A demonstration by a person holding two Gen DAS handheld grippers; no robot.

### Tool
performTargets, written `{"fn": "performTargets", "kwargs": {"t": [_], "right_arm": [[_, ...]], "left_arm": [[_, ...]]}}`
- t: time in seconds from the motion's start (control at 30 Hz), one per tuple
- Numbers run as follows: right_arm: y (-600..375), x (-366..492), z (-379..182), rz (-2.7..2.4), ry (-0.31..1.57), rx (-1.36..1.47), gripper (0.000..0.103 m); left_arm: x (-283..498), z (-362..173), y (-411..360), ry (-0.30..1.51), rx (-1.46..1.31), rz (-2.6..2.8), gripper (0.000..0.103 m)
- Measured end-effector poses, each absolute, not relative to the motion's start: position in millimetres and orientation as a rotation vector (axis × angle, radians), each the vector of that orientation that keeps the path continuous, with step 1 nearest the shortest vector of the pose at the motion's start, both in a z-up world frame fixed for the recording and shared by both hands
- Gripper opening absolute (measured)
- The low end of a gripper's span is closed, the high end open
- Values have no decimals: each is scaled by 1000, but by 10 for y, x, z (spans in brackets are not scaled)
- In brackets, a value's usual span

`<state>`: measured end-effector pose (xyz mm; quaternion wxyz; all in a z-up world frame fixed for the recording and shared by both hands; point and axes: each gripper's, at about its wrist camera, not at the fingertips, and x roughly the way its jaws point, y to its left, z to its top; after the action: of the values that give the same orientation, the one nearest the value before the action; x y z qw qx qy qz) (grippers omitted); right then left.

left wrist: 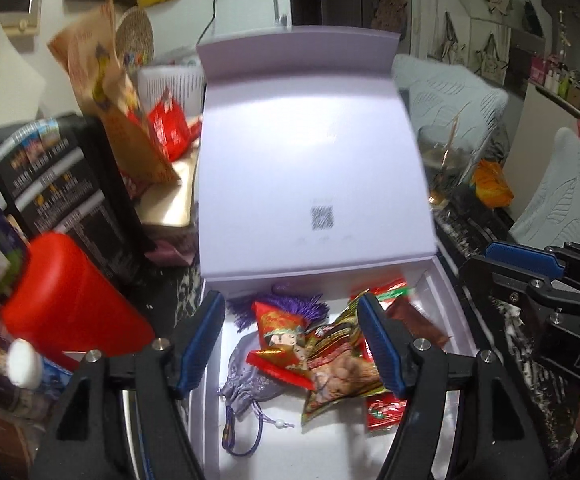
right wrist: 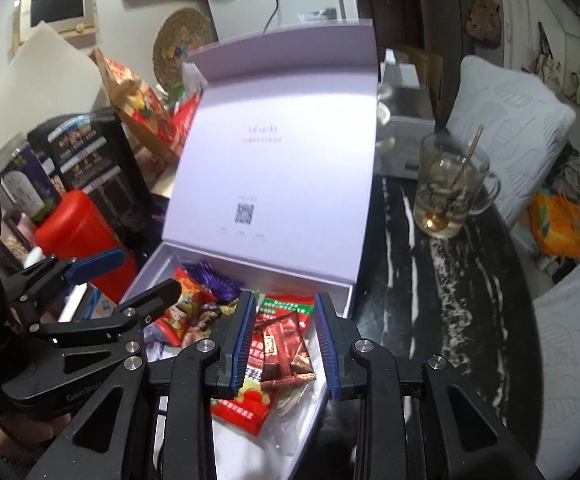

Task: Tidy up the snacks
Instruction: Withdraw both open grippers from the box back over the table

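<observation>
A pale lilac box stands with its lid (left wrist: 314,152) (right wrist: 281,160) raised. Inside lie a red triangular packet (left wrist: 277,328), a nut packet (left wrist: 338,368), a brown wrapper (left wrist: 414,320) (right wrist: 285,352), a red-and-green packet (right wrist: 245,404) and a grey drawstring pouch (left wrist: 245,380). My left gripper (left wrist: 290,304) (right wrist: 147,272) hangs over the box's left half, wide open and empty. Over the right half is my right gripper (right wrist: 285,300) (left wrist: 478,264), its pads a narrow gap apart. Nothing is pressed between them; the brown wrapper lies below.
A red canister (left wrist: 73,304) (right wrist: 81,224) and a black printed box (left wrist: 61,184) crowd the box's left side. On the black marbled table (right wrist: 430,280) to the right stands a glass mug with a spoon (right wrist: 450,192). An orange packet (right wrist: 558,224) lies by the cushioned chairs.
</observation>
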<state>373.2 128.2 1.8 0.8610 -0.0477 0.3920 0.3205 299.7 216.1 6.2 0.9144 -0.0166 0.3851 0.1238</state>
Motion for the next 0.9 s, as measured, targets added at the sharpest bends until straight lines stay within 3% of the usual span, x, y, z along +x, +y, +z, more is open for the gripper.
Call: {"fn": "performTargets", "kwargs": {"t": [0.47,0.53,0.6,0.63,0.83,0.9], "right_arm": [[832,3080,907,648,599,-118,30],[755,2967,995,645,577,-118,31],[656,2833,1075,643,550,-111,40],[600,2755,1103,639,532,-103,45],[356,2394,1148,605,495,-109,47],[280,2294,1155,598,486,-108,55]], "left_arm": [[2381,939,1689,592,2,194,68],[2296,998,1618,570,10,188,76],[2187,1048,1530,535,26,185,89],[2134,1065,1488,520,33,183,90],[1908,1076,1305,509,28,119,91],[1836,1076,1225,504,30,102,91]]}}
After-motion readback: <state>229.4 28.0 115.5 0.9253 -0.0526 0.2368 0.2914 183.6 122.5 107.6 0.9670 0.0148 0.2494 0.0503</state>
